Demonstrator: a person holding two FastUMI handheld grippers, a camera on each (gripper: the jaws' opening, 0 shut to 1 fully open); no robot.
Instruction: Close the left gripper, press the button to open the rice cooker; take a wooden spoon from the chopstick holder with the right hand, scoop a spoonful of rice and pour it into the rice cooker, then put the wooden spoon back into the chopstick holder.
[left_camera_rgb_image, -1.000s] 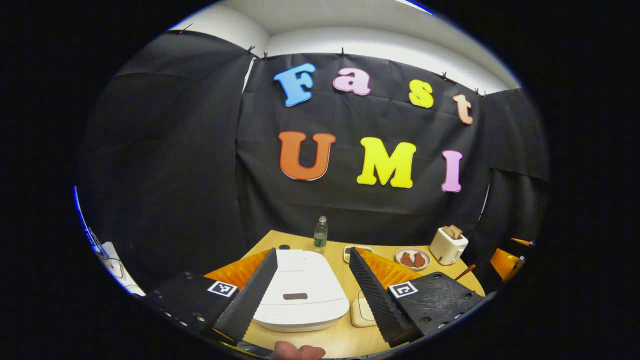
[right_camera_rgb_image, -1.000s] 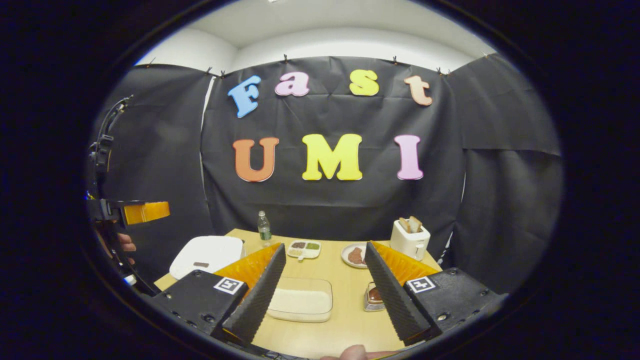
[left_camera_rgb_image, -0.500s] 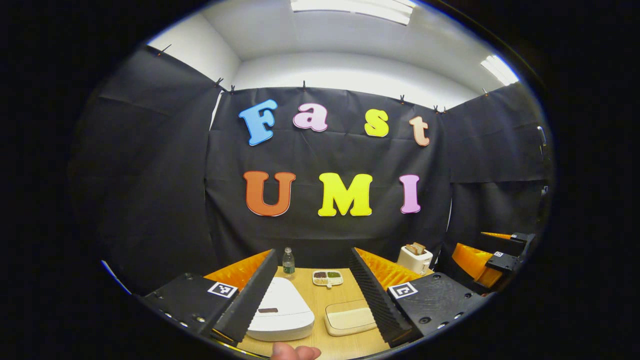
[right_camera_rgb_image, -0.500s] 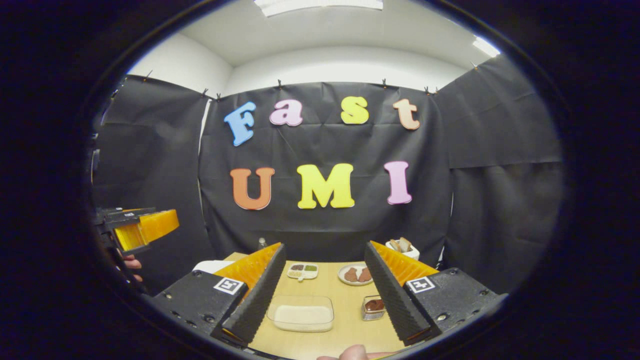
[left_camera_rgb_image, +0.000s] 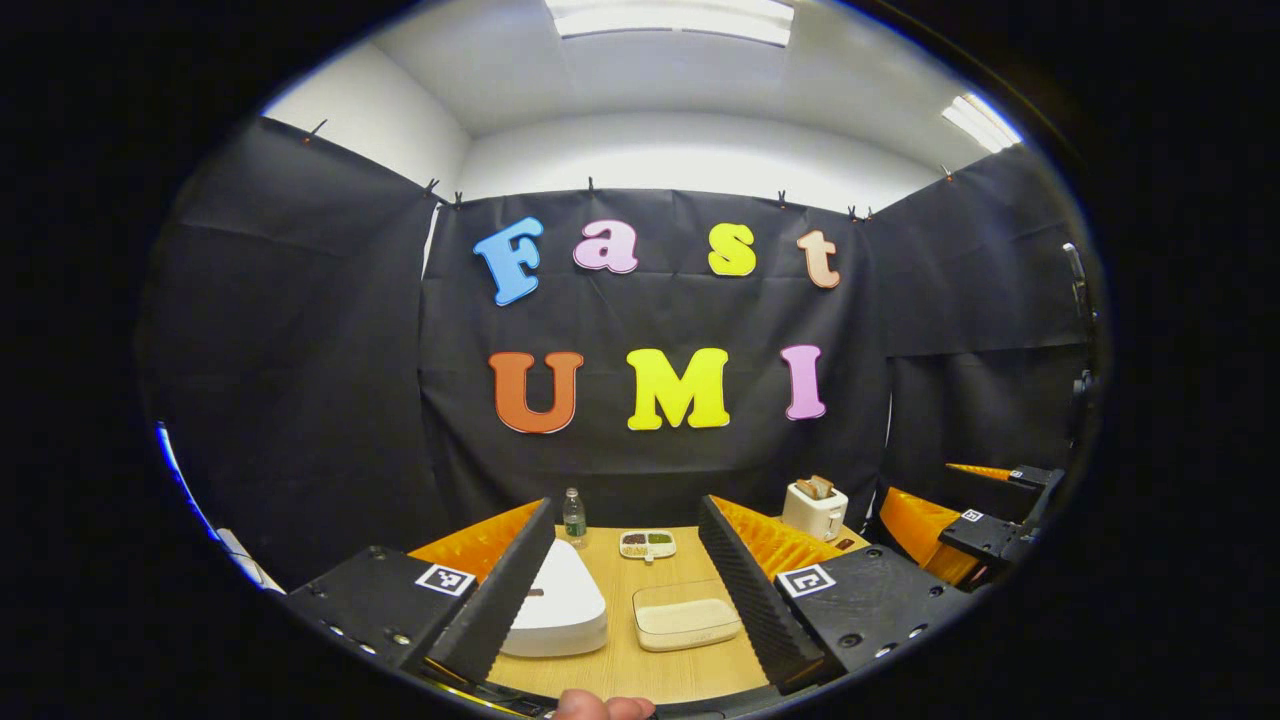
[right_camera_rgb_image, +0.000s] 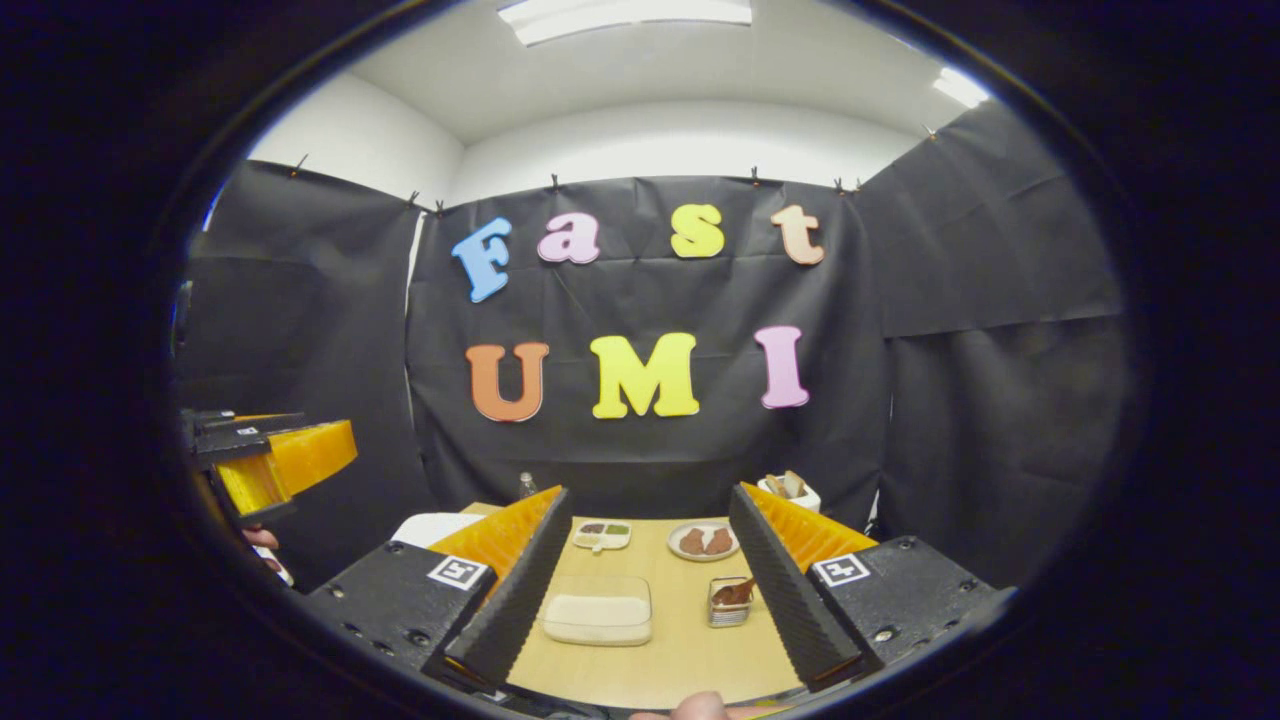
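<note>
White rice cooker (left_camera_rgb_image: 553, 603), tan wooden table (left_camera_rgb_image: 660, 672)

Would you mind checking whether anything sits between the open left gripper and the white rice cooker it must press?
Nothing visible does. The white rice cooker, lid down, lies on the wooden table just beyond the left gripper, whose open jaws frame it. The clear rice container sits beside it.

Bright, even light from ceiling panels (left_camera_rgb_image: 670, 18) overhead; panels glare white. Frames sharp at centre, no motion blur. Strong fisheye bending twd edges. Soft shadows on desk (right_camera_rgb_image: 680, 650) ahead of gripper.
</note>
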